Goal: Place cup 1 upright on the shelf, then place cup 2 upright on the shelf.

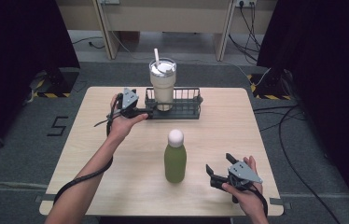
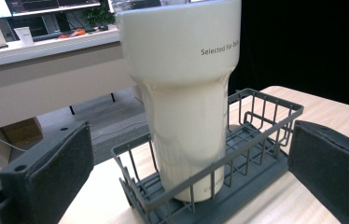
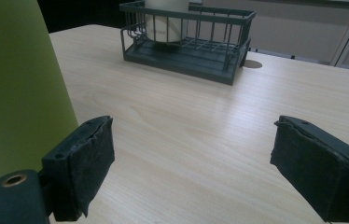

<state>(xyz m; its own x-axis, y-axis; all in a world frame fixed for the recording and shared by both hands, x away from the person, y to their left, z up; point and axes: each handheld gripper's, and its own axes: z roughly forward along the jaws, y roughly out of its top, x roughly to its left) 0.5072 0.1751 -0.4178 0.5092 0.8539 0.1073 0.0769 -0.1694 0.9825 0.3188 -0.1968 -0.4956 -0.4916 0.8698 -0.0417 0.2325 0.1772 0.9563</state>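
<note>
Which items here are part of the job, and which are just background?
In play: cream tumbler standing in the wire basket; left tongs open at the basket's end; green bottle; right tongs open beside it.

Background: table; floor cables; white desk behind.

One tumbler (image 1: 163, 84), one bottle (image 1: 175, 158), one basket (image 1: 189, 111) — seemingly wire
</note>
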